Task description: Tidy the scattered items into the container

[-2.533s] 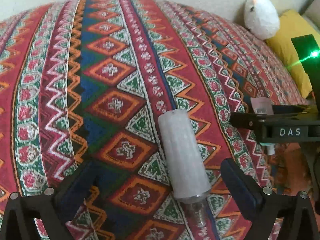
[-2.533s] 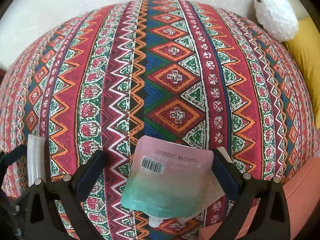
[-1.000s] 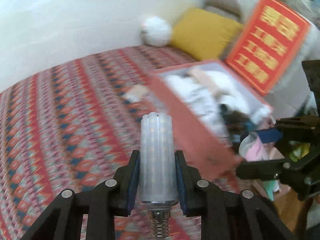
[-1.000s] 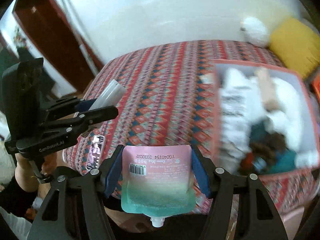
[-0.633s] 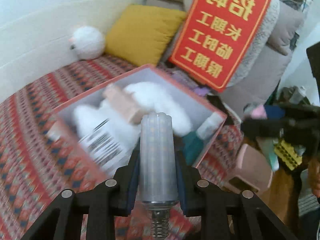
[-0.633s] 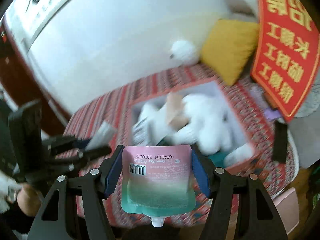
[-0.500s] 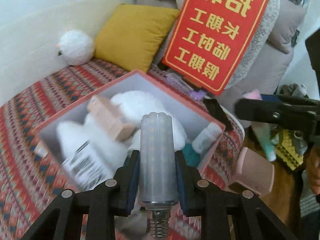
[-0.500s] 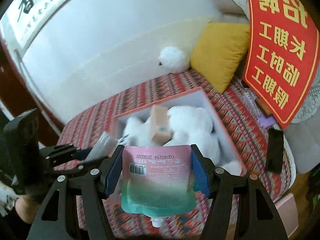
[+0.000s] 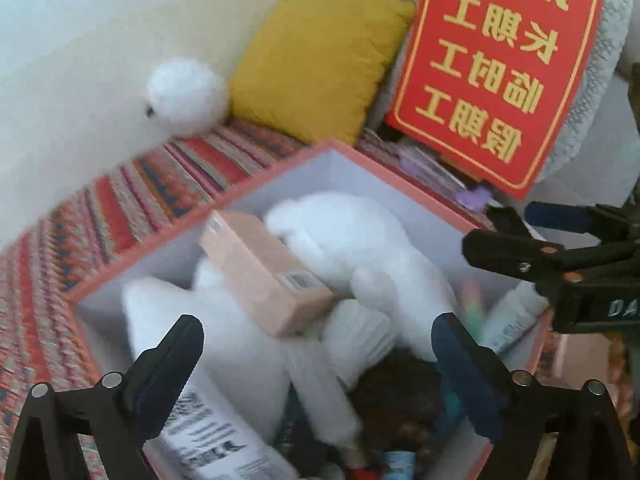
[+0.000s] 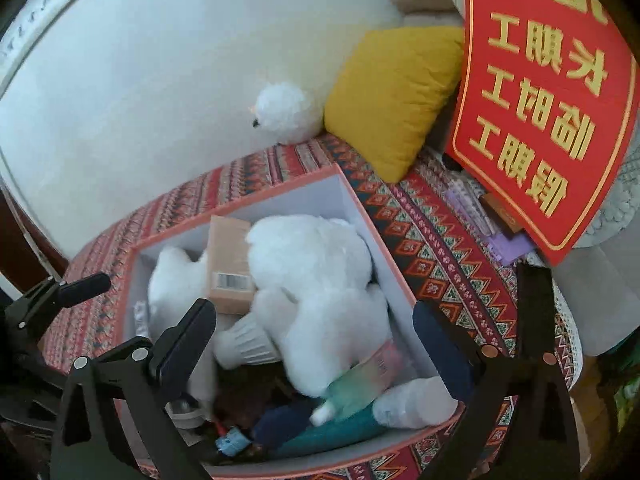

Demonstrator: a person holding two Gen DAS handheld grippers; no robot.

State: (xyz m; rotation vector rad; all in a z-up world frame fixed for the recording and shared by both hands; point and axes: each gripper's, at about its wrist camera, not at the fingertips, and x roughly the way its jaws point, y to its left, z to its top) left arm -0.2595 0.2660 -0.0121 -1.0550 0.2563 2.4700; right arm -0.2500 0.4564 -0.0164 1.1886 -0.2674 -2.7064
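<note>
A coral box with white walls (image 9: 360, 172) (image 10: 288, 200) lies on the patterned bedspread, filled with a white plush toy (image 9: 360, 240), a peach carton (image 9: 264, 272) and bottles. My left gripper (image 9: 316, 332) hangs open over it; the frosted LED bulb (image 9: 320, 392) is a falling blur below the fingers. My right gripper (image 10: 314, 312) is open too. The pink-and-green spout pouch (image 10: 360, 376) lies in the box against the plush toy. The right gripper (image 9: 504, 228) also shows side-on at the box's right wall. One left finger (image 10: 80, 284) shows at the left edge.
A yellow cushion (image 10: 392, 96) and a round white fluffy toy (image 10: 288, 108) sit against the white wall. A red sign with gold characters (image 10: 540, 92) leans on grey cushions to the right. Purple items (image 10: 508, 244) lie beneath it. Bedspread (image 10: 432, 248) surrounds the box.
Both grippers swung from the bedspread to above the box and opened. The bulb left the left gripper and the pouch left the right one; both dropped into the box.
</note>
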